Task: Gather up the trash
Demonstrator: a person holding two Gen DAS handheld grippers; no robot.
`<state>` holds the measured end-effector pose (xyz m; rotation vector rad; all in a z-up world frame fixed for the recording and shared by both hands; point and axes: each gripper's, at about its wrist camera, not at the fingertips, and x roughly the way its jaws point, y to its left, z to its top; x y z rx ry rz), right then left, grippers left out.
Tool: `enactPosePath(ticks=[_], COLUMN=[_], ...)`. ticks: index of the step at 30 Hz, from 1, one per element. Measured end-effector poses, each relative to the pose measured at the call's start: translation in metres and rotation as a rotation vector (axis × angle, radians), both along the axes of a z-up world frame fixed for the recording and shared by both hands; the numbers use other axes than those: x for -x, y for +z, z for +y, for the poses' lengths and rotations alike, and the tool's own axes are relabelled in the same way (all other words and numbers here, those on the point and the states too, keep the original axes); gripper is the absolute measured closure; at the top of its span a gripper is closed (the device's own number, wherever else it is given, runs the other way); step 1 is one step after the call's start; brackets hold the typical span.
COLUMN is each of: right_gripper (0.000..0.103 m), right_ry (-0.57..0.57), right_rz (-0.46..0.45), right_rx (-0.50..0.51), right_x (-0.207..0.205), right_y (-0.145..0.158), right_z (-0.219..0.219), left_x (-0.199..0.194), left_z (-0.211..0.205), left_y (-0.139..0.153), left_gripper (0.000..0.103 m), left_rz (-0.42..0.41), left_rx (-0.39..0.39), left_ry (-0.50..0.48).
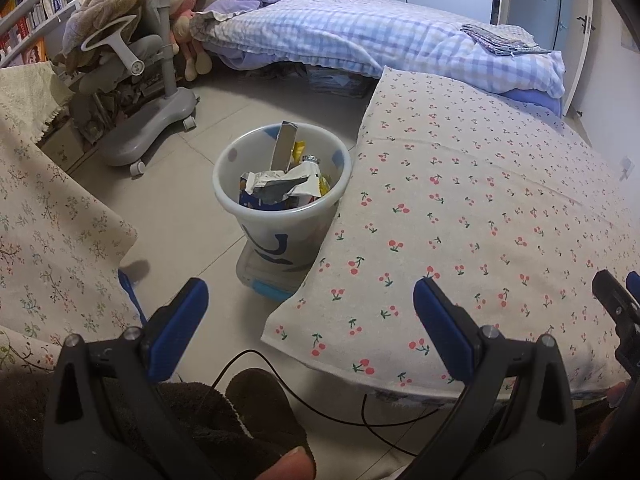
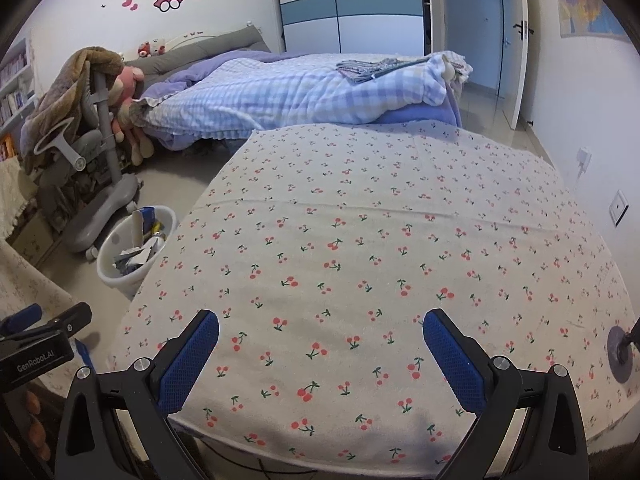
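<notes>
A white plastic trash bin [image 1: 256, 220] stands on the tiled floor beside the table with the cherry-print cloth [image 1: 480, 208]. It holds crumpled wrappers and a cardboard piece [image 1: 284, 184]. The bin also shows in the right wrist view [image 2: 108, 268] at the left. My left gripper [image 1: 310, 292] is open and empty, held low above the floor in front of the bin. My right gripper [image 2: 320, 324] is open and empty above the near edge of the cherry-print cloth [image 2: 380, 240]. No loose trash shows on the cloth.
A grey wheeled chair [image 1: 140, 80] piled with clothes stands behind the bin. A bed with a checked quilt [image 1: 360, 36] is at the back. A floral cloth [image 1: 44, 220] covers a surface at the left. A black cable [image 1: 320, 408] runs across the floor near me.
</notes>
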<state>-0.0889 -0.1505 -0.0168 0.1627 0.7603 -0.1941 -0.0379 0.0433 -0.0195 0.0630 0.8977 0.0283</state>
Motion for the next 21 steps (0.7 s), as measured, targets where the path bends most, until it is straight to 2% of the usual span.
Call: enactPosePath(ticks=[21], right_gripper=[0.000], right_ry=[0.014], right_rz=[0.015], right_rx=[-0.003], right_x=[-0.0046], right_y=[-0.0060], right_z=[0.0093], left_x=[0.0035], left_z=[0.0018], left_y=[0.0025], left_gripper=[0.001], left_rz=[-0.010], left_rx=[0.016], left_ry=[-0.013])
